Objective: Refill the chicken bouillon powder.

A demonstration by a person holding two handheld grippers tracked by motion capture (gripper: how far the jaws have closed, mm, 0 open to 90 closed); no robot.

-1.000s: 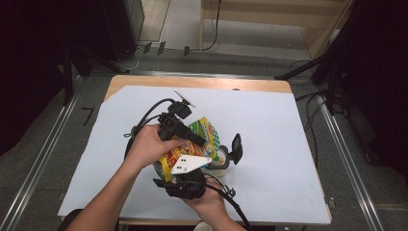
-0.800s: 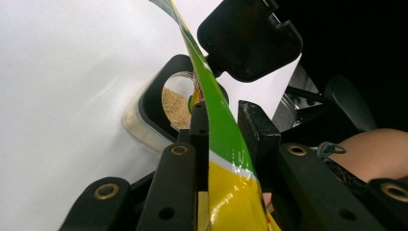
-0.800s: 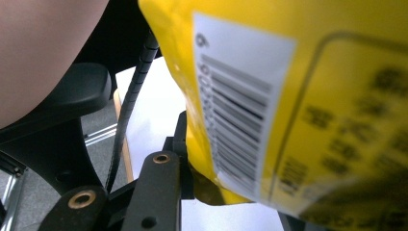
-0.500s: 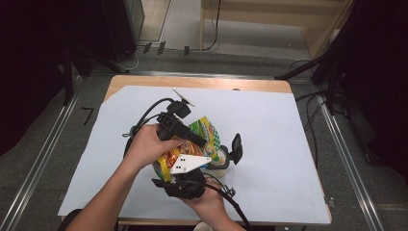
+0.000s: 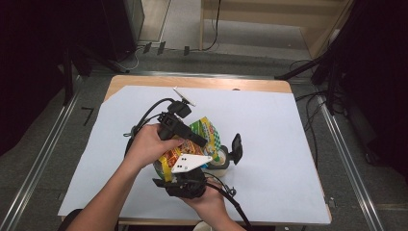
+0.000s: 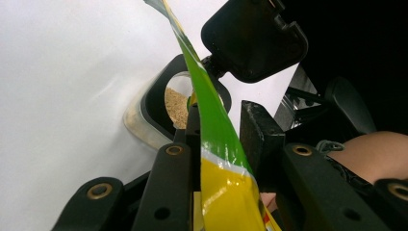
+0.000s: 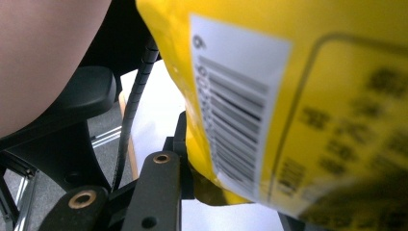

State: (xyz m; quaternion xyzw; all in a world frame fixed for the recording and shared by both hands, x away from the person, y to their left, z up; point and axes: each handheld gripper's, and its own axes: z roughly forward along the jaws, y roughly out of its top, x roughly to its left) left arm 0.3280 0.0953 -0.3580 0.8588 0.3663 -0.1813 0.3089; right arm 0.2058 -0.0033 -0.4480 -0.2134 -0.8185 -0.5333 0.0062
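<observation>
**Both grippers on one snack bag**

Left gripper [image 5: 199, 142] comes in from the left in the high view and is clamped on the green top edge of the bag [image 5: 192, 144]; in its own view the jaws pinch that green film [image 6: 216, 130] between them. Just beyond its jaws sits a clear jar [image 6: 159, 108] with brown granules inside, resting on the white sheet [image 5: 274, 134] that covers the table [image 5: 144, 81]. A black lid [image 6: 255, 36] stands open above the jar's mouth. Right gripper [image 5: 185, 180] lies nearer the person, under the left one, beneath a grey plate [image 5: 190, 162]. In its view the bag's yellow back with a barcode [image 7: 231, 125] presses against its left jaw; whether it grips the bag I cannot tell, as its other jaw is hidden.
</observation>
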